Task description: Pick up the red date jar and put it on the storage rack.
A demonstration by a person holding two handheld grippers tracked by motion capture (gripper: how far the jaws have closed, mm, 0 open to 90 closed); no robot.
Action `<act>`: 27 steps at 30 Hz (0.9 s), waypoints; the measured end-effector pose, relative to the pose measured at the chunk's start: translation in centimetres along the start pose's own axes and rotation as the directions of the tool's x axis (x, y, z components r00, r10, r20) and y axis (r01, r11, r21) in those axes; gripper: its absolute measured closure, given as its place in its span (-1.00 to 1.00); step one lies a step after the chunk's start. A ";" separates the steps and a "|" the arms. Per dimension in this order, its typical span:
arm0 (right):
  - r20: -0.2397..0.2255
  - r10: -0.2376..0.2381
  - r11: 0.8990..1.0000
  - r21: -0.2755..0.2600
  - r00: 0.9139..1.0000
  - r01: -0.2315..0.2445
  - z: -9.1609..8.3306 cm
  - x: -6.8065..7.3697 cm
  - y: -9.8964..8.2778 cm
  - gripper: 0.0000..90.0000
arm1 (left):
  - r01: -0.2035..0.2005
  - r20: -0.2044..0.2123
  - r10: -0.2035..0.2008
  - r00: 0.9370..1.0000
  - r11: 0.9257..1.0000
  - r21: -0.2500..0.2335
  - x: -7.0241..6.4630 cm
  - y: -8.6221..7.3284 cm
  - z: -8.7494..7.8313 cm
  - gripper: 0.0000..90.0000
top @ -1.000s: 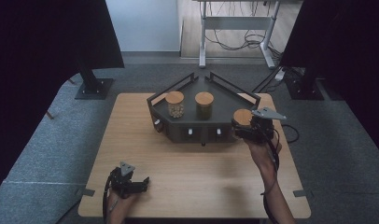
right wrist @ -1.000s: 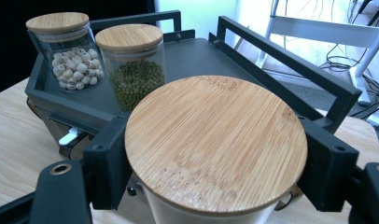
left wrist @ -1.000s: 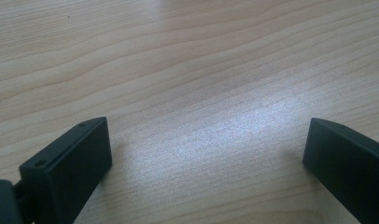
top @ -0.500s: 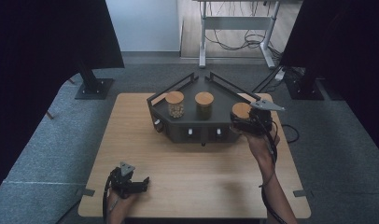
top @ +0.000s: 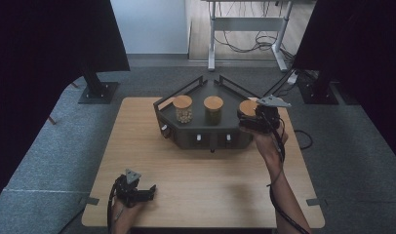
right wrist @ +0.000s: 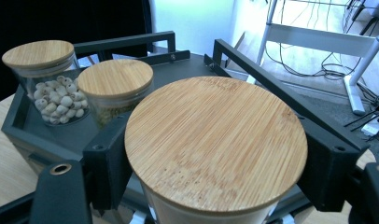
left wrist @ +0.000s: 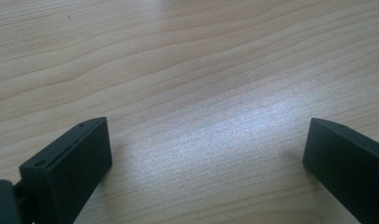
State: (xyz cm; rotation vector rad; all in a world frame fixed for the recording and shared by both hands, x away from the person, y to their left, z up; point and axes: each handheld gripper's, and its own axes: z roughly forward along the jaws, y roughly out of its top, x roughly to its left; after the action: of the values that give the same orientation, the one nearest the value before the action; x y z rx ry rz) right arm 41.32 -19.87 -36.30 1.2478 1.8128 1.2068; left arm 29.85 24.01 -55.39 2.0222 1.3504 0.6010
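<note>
My right gripper (top: 253,120) is shut on a glass jar with a round bamboo lid (top: 247,107), held just above the right end of a dark three-sided rack (top: 206,138). In the right gripper view the jar lid (right wrist: 215,140) sits between my right gripper's (right wrist: 218,163) black jaws, which press on the glass below the lid. Two more bamboo-lidded jars stand in the rack: one with pale puffed seeds (top: 182,109) (right wrist: 47,93) and one with greenish contents (top: 213,109) (right wrist: 114,88). My left gripper (top: 143,191) (left wrist: 206,135) rests open on the wooden table (left wrist: 187,56), with nothing between its jaws.
The rack has raised black rails (right wrist: 267,74) at its back and small knobs on its front face (top: 213,139). Beyond the table stand a white desk frame (top: 245,36) with cables on the floor and two dark stands (top: 96,87).
The right gripper has carried the jar a little up and away from me, toward the rack's right end. The left gripper has stayed put.
</note>
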 end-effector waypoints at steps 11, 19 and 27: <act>0.024 -0.005 1.000 -0.007 1.000 0.005 1.4 -0.5 0.7 -0.49 | 0.001 0.000 -0.001 1.000 1.000 0.000 0.0 0.0 0.0 -0.98; 0.030 -0.014 1.000 -0.006 0.999 0.014 2.9 -0.7 1.0 -0.49 | -0.002 0.000 0.002 1.000 1.000 0.002 0.0 0.0 0.0 -0.98; 0.030 -0.025 1.000 0.002 0.999 0.025 4.6 -0.8 1.1 -0.49 | 0.000 0.001 0.000 1.000 1.000 0.002 0.0 0.0 0.0 -0.98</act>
State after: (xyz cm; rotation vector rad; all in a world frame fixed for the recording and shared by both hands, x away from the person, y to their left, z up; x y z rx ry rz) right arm 45.91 -18.91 -37.05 1.2339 1.8026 1.1666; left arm 29.85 24.01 -55.39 2.0235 1.3509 0.5995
